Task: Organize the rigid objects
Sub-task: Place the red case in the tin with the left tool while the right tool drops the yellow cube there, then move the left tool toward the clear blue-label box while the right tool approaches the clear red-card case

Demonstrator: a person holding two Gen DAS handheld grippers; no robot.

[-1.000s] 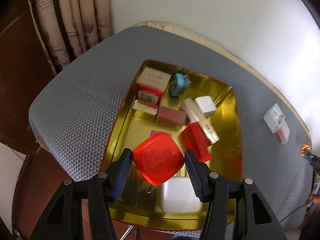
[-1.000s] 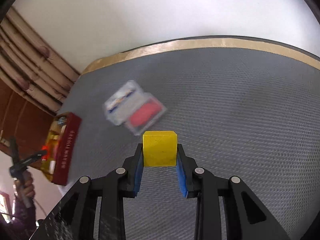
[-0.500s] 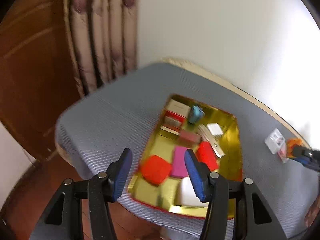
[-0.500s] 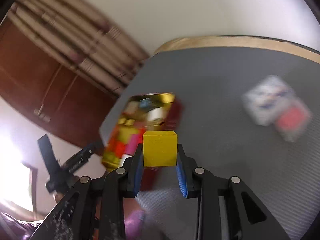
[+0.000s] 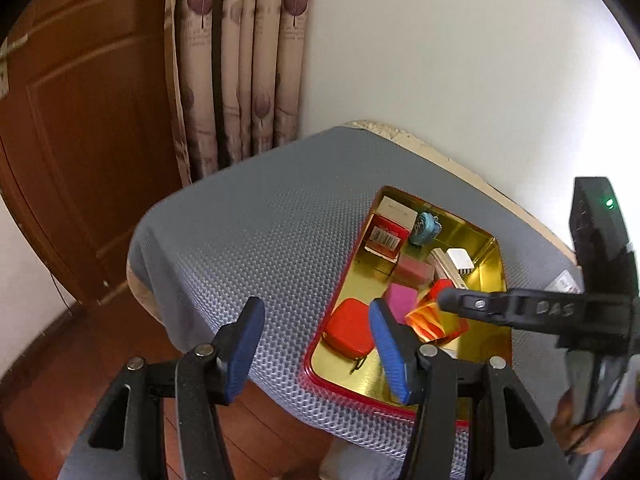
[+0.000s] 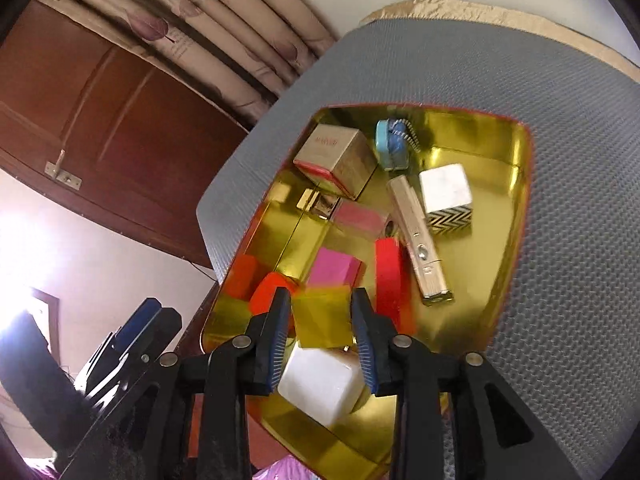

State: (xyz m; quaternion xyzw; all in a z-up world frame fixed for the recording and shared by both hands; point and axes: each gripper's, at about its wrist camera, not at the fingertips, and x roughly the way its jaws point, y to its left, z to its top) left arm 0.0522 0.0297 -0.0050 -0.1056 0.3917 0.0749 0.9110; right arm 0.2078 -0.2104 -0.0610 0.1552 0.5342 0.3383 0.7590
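A gold tray with a red rim [image 5: 344,390] [image 6: 516,200] lies on a grey mat and holds several small rigid objects. My right gripper [image 6: 320,326] is over the tray's near end with a yellow block [image 6: 322,320] between its blue pads; the jaws stand wider than before and the block looks blurred. A white cube [image 6: 320,380] lies below it. My left gripper [image 5: 316,344] is open and empty, held back above the table's near left edge. The red rounded case [image 5: 350,332] lies in the tray's near corner. The right gripper's arm shows in the left wrist view [image 5: 520,312].
The tray also holds a beige and red box [image 6: 336,158], a blue tape measure [image 6: 392,144], a white zigzag cube [image 6: 446,198], a gold bar [image 6: 418,240] and a pink block [image 6: 334,268]. Curtains [image 5: 236,60] and a wooden door [image 5: 80,140] stand behind.
My left gripper let go of the red case in the tray and pulled back up. My right gripper carried the yellow block from the mat to over the tray and its jaws widened.
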